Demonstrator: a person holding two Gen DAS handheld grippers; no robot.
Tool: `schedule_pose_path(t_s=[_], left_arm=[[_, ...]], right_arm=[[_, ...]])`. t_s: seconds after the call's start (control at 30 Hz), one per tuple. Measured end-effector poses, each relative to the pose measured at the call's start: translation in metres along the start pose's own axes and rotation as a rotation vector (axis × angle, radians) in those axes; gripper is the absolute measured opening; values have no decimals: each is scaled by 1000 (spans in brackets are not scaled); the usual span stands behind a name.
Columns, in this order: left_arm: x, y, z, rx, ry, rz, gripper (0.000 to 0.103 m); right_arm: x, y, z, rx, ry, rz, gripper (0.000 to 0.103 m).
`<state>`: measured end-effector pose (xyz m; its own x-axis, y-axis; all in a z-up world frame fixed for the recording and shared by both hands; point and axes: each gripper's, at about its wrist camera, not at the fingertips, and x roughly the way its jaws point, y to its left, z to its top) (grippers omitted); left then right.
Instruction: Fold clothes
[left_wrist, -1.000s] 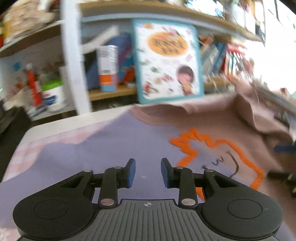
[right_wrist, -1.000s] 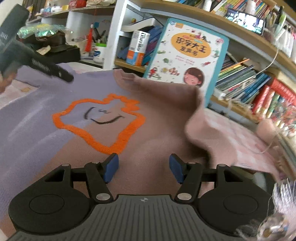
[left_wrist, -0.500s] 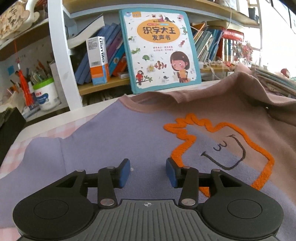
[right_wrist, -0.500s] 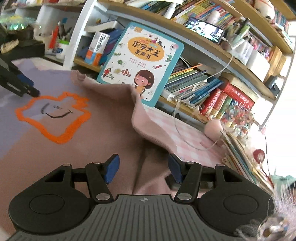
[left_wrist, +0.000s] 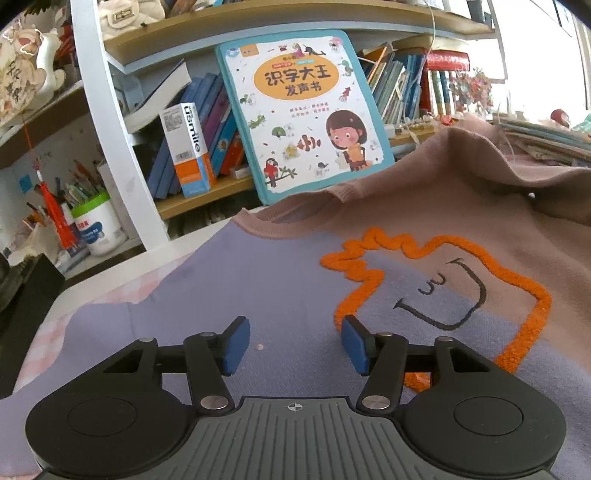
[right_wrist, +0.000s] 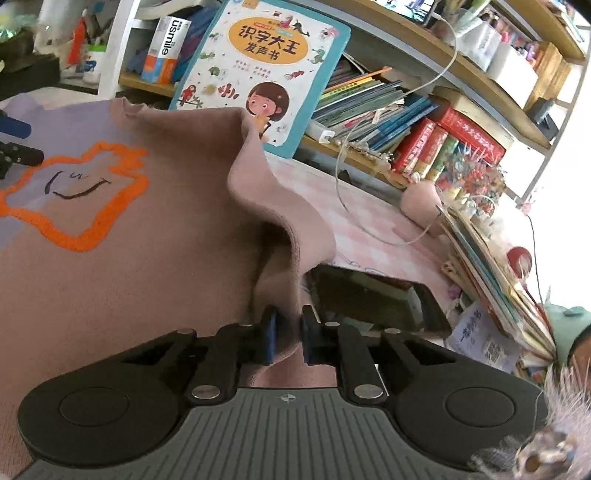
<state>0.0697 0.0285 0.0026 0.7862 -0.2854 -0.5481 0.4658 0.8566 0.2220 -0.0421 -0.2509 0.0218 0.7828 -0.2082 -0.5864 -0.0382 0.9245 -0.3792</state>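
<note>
Lilac and dusty-pink knit, the sweatshirt (left_wrist: 288, 280) lies spread face up on the table (left_wrist: 122, 273), which wears a pink checked cloth, with an orange fuzzy outline (left_wrist: 436, 258) and a small drawn face on its chest. Its collar points toward the bookshelf (left_wrist: 207, 192) at the back.

The left gripper (left_wrist: 293, 345) hangs over the lilac half, just beside the orange outline; its fingers (left_wrist: 236, 343) are opening, with nothing between them and only flat cloth beneath.

The right gripper (right_wrist: 286, 338) is at the pink side of the garment. Its fingers (right_wrist: 269, 338) are closing on a fold of the pink sleeve edge (right_wrist: 280, 236), and the pads already pinch the cloth, which rises in a ridge ahead of them. Just beyond that ridge a dark phone (right_wrist: 373, 299) lies on the table.

On the shelf, a white tub with a green lid (left_wrist: 98, 221) holds pens and pencils standing upright. Beside the shelf's white post, a white and orange box (left_wrist: 188, 147) stands against a row of blue books. A large children's picture book (left_wrist: 306, 110) leans on the shelf front, just behind the collar.
</note>
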Motion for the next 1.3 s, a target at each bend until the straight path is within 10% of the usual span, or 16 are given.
schedule_pose_path(t_s=[0.43,0.57,0.7,0.97,1.3], left_arm=[[-1,-1,0,11,-11,-10,62],[-1,-1,-1,10,-11,-11,62],[0,0,-1,6,-9,-16,62],[1,1,-2,-2,-7,-22,62],[-14,11,-3,-38,-38,12,62]], right_arm=[[60,-60,59,-386,-59,-552,7],[96,-100,76,-300,-40,-656,33],[67,-97,75,-85,-140,-483,45],[23,-17,27,75,-67,129,46],[-7,-1,-3,201,-50,165,44]])
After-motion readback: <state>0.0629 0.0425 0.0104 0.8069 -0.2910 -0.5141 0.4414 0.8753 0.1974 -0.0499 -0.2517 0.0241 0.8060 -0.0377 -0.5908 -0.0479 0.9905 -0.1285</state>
